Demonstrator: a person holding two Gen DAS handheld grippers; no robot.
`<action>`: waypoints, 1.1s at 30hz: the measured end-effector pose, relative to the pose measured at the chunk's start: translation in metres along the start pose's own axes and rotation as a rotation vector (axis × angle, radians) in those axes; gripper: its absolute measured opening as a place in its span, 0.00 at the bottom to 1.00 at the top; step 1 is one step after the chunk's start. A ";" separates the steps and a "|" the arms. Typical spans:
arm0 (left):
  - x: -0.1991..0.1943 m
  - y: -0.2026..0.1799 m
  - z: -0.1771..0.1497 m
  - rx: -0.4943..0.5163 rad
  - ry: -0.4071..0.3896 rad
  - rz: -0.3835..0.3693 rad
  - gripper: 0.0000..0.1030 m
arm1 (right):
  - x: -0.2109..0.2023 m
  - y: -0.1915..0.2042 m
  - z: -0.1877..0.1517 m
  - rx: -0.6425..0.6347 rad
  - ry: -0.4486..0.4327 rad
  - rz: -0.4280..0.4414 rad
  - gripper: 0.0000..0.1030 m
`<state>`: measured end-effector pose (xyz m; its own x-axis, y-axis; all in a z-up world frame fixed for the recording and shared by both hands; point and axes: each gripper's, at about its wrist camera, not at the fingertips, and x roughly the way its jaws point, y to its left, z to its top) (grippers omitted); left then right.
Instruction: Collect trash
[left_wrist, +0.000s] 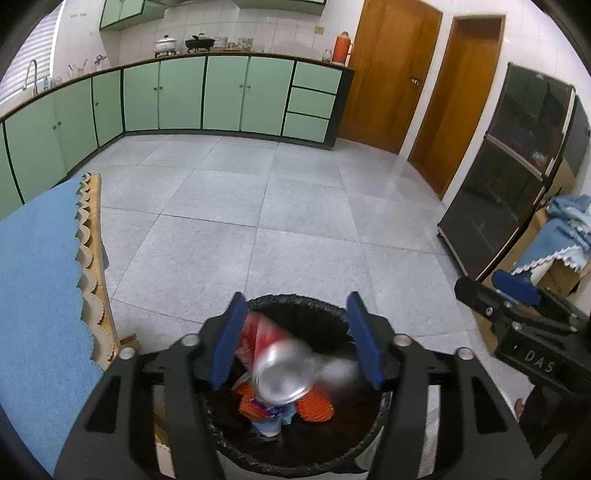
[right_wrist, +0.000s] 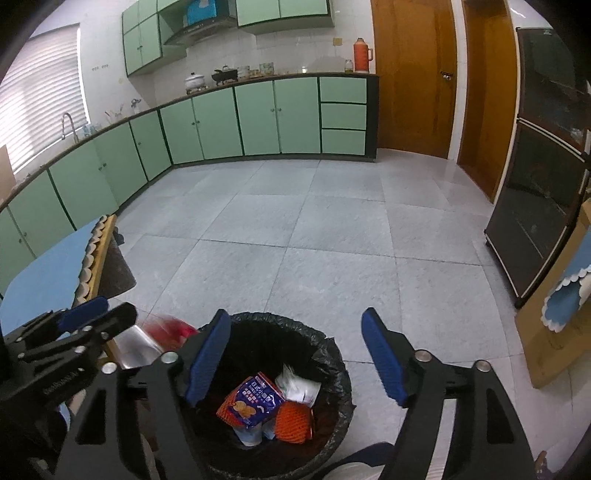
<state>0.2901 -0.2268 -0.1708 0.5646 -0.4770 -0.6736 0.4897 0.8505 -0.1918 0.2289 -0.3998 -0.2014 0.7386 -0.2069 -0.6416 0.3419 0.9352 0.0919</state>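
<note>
Right between my left tongs' (left_wrist: 295, 341) parted jaws a blurred red-and-silver can (left_wrist: 275, 363) hangs loose, touching neither pad, above the black-lined trash bin (right_wrist: 332, 354). Beneath my right tongs (right_wrist: 297, 356), open and empty, lie a snack packet (right_wrist: 253, 400) and orange netting (right_wrist: 293, 421).

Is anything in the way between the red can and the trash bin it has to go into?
Nothing visible is. The red can is blurred between the open left gripper pads, right over the mouth of the black-lined trash bin. Below it lie only a snack packet and other trash.
</note>
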 end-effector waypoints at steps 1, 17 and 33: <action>-0.002 0.001 0.002 -0.008 -0.006 -0.008 0.61 | -0.001 -0.001 0.001 0.000 -0.003 0.000 0.76; -0.080 0.015 0.013 -0.024 -0.116 0.023 0.76 | -0.053 0.012 0.015 -0.033 -0.092 0.036 0.87; -0.167 0.024 0.003 -0.008 -0.183 0.097 0.89 | -0.119 0.046 0.019 -0.075 -0.145 0.205 0.94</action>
<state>0.2090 -0.1277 -0.0608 0.7206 -0.4244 -0.5483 0.4223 0.8958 -0.1384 0.1678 -0.3373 -0.1064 0.8652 -0.0450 -0.4995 0.1365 0.9795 0.1483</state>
